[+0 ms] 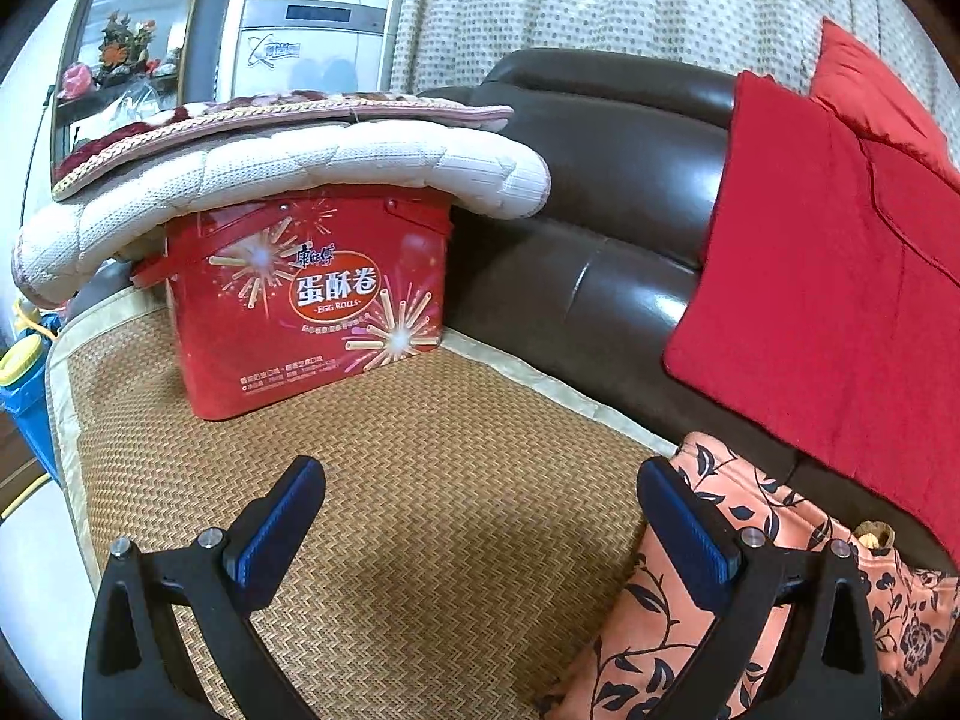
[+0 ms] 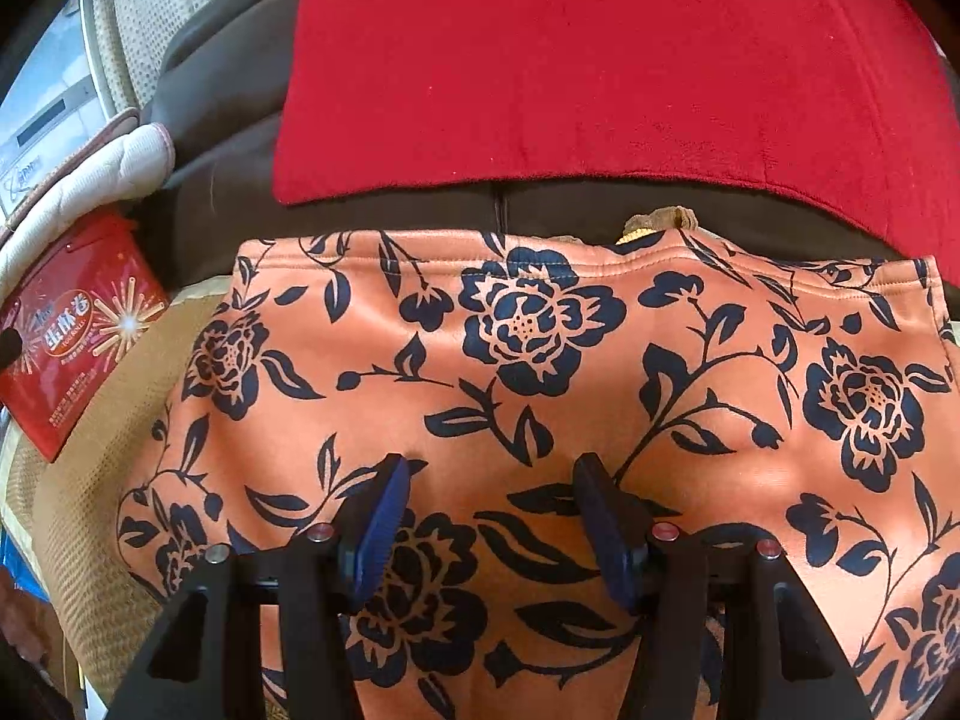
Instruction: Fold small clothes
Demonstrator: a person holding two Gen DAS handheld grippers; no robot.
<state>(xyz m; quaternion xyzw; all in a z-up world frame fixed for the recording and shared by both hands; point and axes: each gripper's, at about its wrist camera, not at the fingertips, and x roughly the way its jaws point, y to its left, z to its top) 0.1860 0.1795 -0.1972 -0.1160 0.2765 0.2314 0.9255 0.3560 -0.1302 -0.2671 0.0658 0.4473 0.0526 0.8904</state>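
The left tool (image 1: 480, 516) tilts down over the woven mat (image 1: 420, 450), jaws wide and empty. The right tool (image 2: 489, 516) pitches steeply onto the floral garment (image 2: 540, 360) filling the frame's centre, jaws apart, gripping nothing.

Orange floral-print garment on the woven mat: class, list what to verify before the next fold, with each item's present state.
1. Orange floral-print garment lies spread on woven straw mat: ok.
2. Left gripper open, empty: ok.
3. Right gripper open above the fabric: ok.
4. Pads pressing the cloth: cannot tell.
5. Red egg-roll box stands apart from garment: ok.
6. Garment's near hem visible: not ok.
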